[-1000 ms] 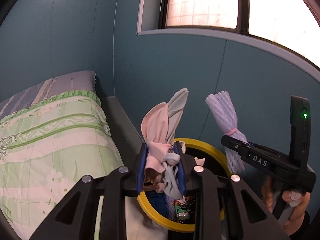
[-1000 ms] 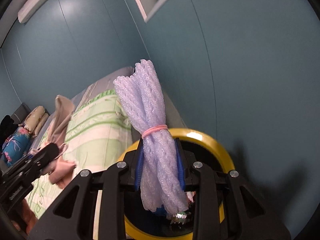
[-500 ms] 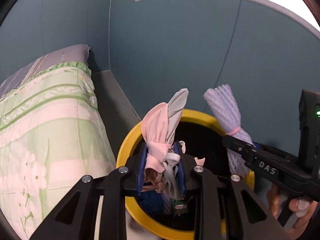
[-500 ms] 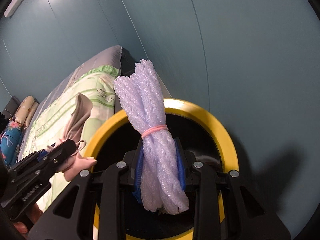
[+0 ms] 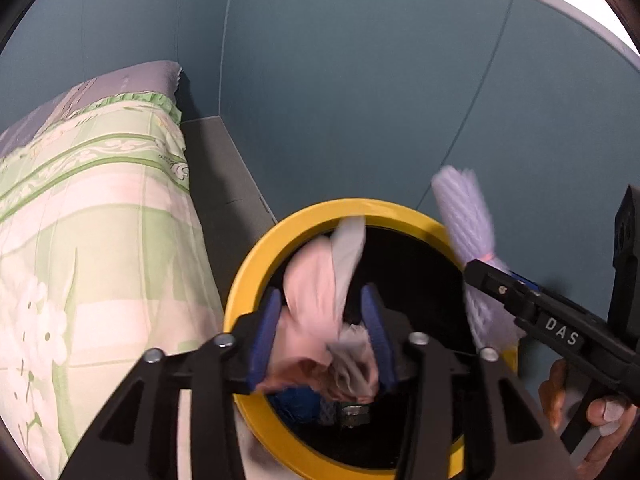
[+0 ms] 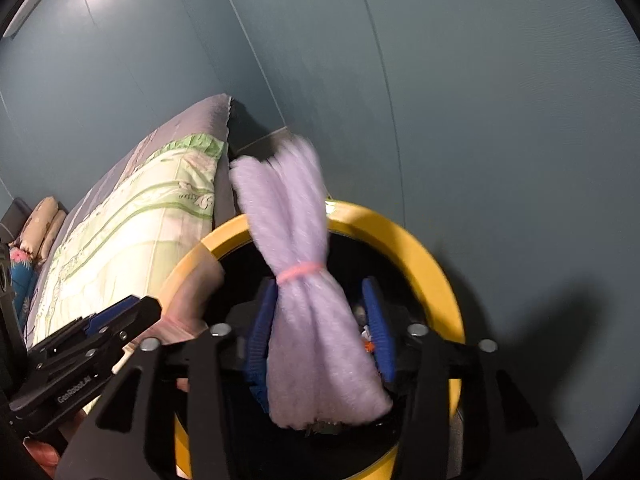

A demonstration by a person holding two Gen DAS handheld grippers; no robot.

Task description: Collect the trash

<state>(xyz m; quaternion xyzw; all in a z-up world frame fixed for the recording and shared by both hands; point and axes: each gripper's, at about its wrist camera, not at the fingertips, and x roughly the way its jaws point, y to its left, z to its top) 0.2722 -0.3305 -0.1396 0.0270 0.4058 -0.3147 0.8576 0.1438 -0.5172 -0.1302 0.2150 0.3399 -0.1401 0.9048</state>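
The left gripper (image 5: pixel 320 332) sits low in the centre of its own view, and its blue pads (image 5: pixel 262 340) have just been spreading: there is now a gap on either side of the pink-and-grey cloth wad (image 5: pixel 324 300), which is blurred and looks to be slipping free between them rather than held. The right gripper (image 6: pixel 320 340) shows the same thing in its view — its jaws have just been opening too, and the lilac foam-net bundle (image 6: pixel 308 300), tied with one pink band (image 6: pixel 300 271), stands loose between the pads, its upper end smeared with motion.

A second ago both pieces were clamped tight and held higher, with less of the bin in sight. Now the yellow-rimmed bin (image 5: pixel 256 264) fills the lower middle of both views and each piece hangs straight over its dark mouth. My reading is that this is the release itself: both bits of trash are being let go into the bin together, and if they clear the rim this pair is collected.

Counting outward: two grippers, two pieces of trash, one bin, already holding some blue and other scraps (image 5: pixel 296 400) at the bottom. At the lower right of the left view, one hand (image 5: pixel 592 408) holds the right tool's handle. Beyond, one bed with a green floral cover (image 5: pixel 88 240) runs along the left of the frame, just beside the bin, against the teal wall (image 5: pixel 360 100).
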